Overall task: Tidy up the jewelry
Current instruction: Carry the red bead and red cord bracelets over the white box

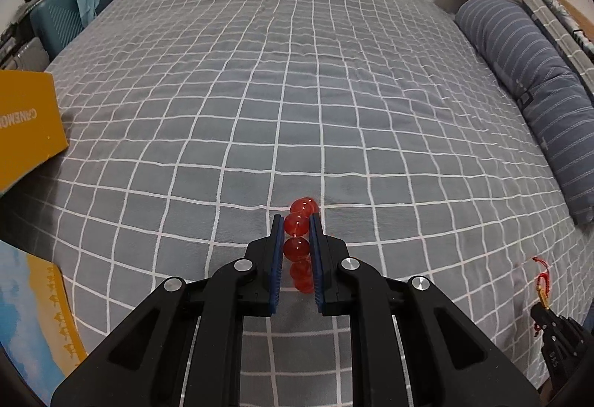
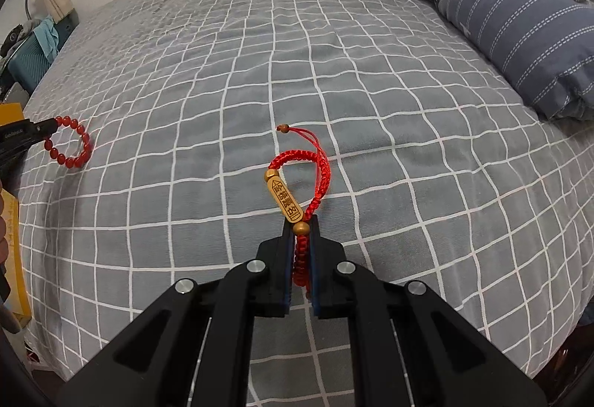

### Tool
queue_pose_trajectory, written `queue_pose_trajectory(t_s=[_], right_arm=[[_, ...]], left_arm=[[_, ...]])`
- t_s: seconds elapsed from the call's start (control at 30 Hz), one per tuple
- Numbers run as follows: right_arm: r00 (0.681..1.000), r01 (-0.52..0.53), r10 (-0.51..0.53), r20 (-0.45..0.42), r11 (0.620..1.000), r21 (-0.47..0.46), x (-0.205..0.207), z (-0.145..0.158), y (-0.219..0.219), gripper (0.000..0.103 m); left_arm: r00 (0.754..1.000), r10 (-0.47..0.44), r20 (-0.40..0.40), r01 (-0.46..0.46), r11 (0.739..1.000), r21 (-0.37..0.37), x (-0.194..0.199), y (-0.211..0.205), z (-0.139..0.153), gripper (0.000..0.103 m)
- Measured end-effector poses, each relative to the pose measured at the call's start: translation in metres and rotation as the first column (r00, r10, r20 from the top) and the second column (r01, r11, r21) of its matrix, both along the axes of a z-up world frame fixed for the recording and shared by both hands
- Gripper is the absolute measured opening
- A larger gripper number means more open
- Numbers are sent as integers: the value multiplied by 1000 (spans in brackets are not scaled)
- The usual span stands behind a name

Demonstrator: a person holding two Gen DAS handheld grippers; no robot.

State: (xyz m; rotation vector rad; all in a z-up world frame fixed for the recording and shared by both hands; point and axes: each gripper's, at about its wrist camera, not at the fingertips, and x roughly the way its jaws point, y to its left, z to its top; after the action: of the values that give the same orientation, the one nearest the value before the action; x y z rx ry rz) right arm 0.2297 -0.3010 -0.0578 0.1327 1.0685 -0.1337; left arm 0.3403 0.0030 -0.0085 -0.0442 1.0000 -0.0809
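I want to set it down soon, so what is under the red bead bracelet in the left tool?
Under the red bead bracelet, clamped in the left tool, only the grey checked bedspread shows. The tool's fingers cover part of the cloth below.

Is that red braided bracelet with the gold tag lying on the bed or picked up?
Picked up. The right gripper is shut on the braided bracelet; its loop and gold tag stick out past the fingertips, above the bed.

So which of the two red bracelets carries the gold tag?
The braided cord bracelet in the right tongs; the one in the left tongs is a bead bracelet, all round red beads.
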Motion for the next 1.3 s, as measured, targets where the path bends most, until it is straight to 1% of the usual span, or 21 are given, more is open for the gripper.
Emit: queue_pose_trajectory(t_s=[0.07, 0.17, 0.37, 0.57, 0.8, 1.07, 1.3], right_arm=[[1000, -4, 4, 8, 1000, -2, -1, 3, 3, 7], [1000, -10, 10, 25, 1000, -15, -3, 10, 10, 7], [998, -21, 22, 56, 1000, -10, -3, 23, 26, 7], [996, -41, 43, 83, 999, -26, 1, 36, 47, 7], [991, -73, 74, 111, 997, -11, 6, 49, 74, 7], [983, -118, 118, 139, 993, -10, 11, 68, 116, 7], [964, -205, 202, 173, 979, 0, 12, 90, 174, 7]], left_arm=[[1000, -6, 10, 6, 1000, -6, -4, 0, 6, 13], [1000, -16, 20, 16, 1000, 3, -9, 1, 11, 13], [998, -36, 52, 36, 999, 16, -26, 1, 27, 13], [997, -36, 73, 33, 999, 36, -40, 8, 38, 13], [995, -39, 97, 33, 998, 55, -59, 16, 55, 13], [990, -36, 136, 24, 996, 85, -86, 35, 83, 13], [986, -7, 167, -7, 996, 83, -111, 64, 107, 13]])
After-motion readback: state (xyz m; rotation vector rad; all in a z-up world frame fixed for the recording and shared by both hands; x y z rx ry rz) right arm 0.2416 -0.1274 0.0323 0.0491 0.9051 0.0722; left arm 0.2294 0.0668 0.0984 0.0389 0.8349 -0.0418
